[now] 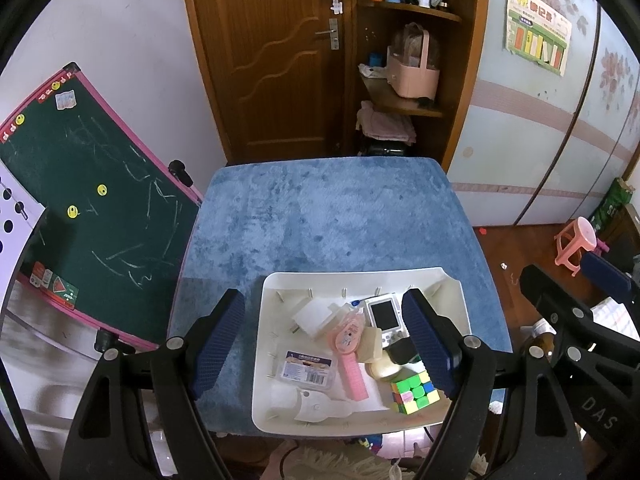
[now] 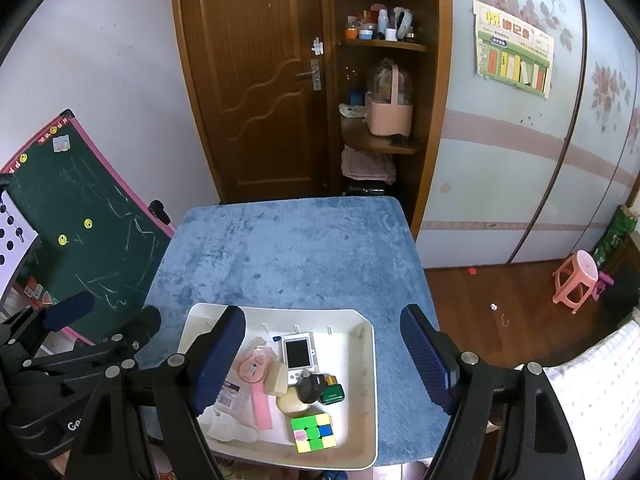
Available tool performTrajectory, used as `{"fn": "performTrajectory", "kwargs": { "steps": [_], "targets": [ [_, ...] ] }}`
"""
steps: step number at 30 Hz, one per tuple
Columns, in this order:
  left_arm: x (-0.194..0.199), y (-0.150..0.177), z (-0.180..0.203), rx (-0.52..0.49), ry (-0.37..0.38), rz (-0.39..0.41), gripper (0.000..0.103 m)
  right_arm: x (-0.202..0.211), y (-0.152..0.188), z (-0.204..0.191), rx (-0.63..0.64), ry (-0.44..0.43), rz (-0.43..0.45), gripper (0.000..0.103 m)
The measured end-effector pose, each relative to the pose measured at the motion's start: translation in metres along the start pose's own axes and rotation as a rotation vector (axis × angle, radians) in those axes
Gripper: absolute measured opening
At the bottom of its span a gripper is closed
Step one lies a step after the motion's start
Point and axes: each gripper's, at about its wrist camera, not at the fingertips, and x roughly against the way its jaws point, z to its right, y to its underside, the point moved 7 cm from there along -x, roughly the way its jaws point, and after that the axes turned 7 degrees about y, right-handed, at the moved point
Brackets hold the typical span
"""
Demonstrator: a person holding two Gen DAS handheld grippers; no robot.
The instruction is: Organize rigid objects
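Observation:
A white tray (image 1: 360,274) sits at the near edge of a blue plush-covered table (image 1: 320,216). In it lie a colour cube (image 1: 414,394), a white handheld device (image 1: 384,316), a pink tape dispenser (image 1: 348,334), a pink comb (image 1: 354,380), a blue-labelled clear box (image 1: 308,370) and a white plug (image 1: 314,318). My left gripper (image 1: 324,344) hovers open above the tray, holding nothing. My right gripper (image 2: 322,360) also hangs open and holds nothing, over the tray's (image 2: 280,310) right half. Below it are the cube (image 2: 314,432), the device (image 2: 298,354) and a green box (image 2: 332,394).
A pink-framed chalkboard (image 1: 92,208) leans left of the table. Behind the table stand a brown door (image 1: 280,60) and corner shelves (image 1: 404,100) with bottles and a pink basket. A pink stool (image 2: 576,280) stands on the wooden floor at right. The table's far half is bare cloth.

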Motion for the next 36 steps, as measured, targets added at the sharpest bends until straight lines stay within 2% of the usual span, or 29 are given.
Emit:
{"fn": "performTrajectory", "kwargs": {
  "steps": [36],
  "targets": [
    [-0.0038, 0.0012, 0.0025, -0.014, 0.002, -0.014, 0.083, -0.0066, 0.0047, 0.0026, -0.021, -0.003, -0.013, 0.081]
  ]
}}
